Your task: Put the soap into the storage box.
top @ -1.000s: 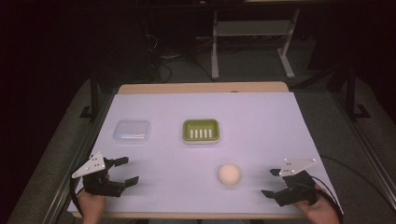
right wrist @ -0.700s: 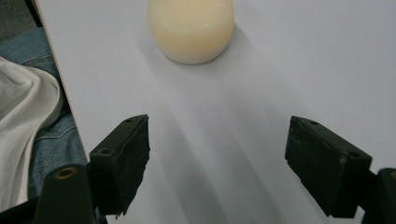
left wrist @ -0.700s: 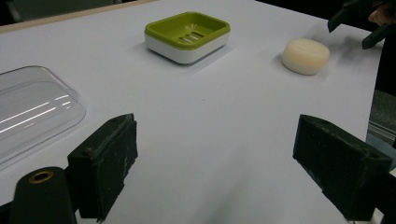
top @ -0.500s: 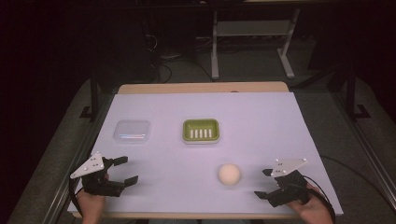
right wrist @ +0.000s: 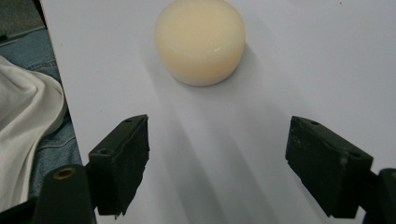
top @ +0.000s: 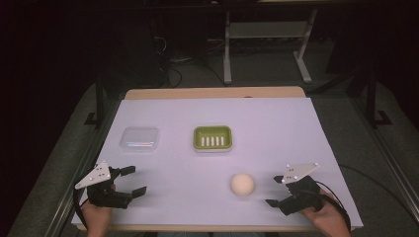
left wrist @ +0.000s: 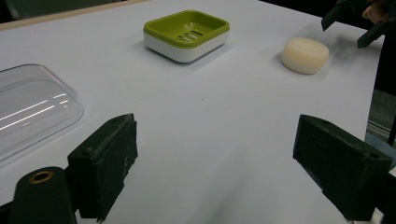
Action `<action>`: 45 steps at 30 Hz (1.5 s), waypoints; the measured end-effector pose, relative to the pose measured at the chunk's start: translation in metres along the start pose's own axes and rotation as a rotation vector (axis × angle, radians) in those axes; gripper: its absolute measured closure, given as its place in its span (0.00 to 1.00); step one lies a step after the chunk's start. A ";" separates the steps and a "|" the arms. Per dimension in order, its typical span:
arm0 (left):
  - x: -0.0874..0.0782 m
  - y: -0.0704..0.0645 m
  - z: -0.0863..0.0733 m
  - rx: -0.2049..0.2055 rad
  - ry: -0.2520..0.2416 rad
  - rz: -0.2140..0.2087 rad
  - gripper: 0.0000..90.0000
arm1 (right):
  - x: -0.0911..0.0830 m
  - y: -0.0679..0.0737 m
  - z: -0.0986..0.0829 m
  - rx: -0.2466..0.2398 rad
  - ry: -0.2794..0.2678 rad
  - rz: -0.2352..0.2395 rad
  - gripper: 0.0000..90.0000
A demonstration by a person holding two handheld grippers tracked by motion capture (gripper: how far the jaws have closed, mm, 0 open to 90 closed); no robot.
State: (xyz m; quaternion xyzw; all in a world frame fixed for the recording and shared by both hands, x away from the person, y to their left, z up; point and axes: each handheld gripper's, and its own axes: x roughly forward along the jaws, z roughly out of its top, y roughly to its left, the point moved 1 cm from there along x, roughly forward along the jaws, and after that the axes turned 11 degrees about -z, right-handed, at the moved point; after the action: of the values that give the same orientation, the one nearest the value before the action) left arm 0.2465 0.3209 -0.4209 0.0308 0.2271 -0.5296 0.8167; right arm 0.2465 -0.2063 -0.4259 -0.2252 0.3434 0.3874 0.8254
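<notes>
The right tool (top: 276, 191) hovers low over the surface (top: 276, 128) near its front right corner, its jaws spread wide apart with nothing between them. Just ahead of it, apart from both jaws, a round cream soap (top: 242, 184) lies flat on the surface close to the front edge, a little right of the middle. In the right gripper view the soap (right wrist: 201, 41) sits beyond the jaw tips and slightly toward the left jaw, with bare white surface between it and the tool (right wrist: 217, 158); the front edge of the surface runs down the left side of that view, with white cloth and blue denim below it.

The left tool (top: 132, 180) is held near the front left corner, also with its jaws wide apart and empty. In the left gripper view its jaws frame bare surface.

A green soap dish (top: 213, 138) with a slotted floor stands near the middle of the surface, well apart from the soap and farther from the person. A clear plastic lid (top: 140, 138) lies toward the left edge, level with the dish and apart from it, beyond the left tool
</notes>
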 end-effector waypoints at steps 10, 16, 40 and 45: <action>0.000 -0.001 0.000 -0.003 -0.004 0.000 0.15 | 0.001 -0.009 0.015 -0.013 -0.008 0.008 0.23; 0.000 -0.001 0.000 -0.002 -0.004 0.000 0.15 | 0.004 -0.009 0.022 -0.024 -0.005 0.020 0.23; -0.001 -0.001 0.000 0.004 -0.004 0.004 0.15 | 0.015 -0.007 0.051 -0.076 -0.012 0.038 0.23; -0.001 -0.002 0.000 0.004 -0.006 0.004 0.15 | 0.018 -0.008 0.052 -0.062 0.000 0.035 0.19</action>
State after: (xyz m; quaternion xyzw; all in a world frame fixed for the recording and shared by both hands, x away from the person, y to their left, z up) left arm 0.2447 0.3214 -0.4202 0.0315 0.2237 -0.5286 0.8183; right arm 0.2815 -0.1690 -0.4033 -0.2445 0.3350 0.4120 0.8113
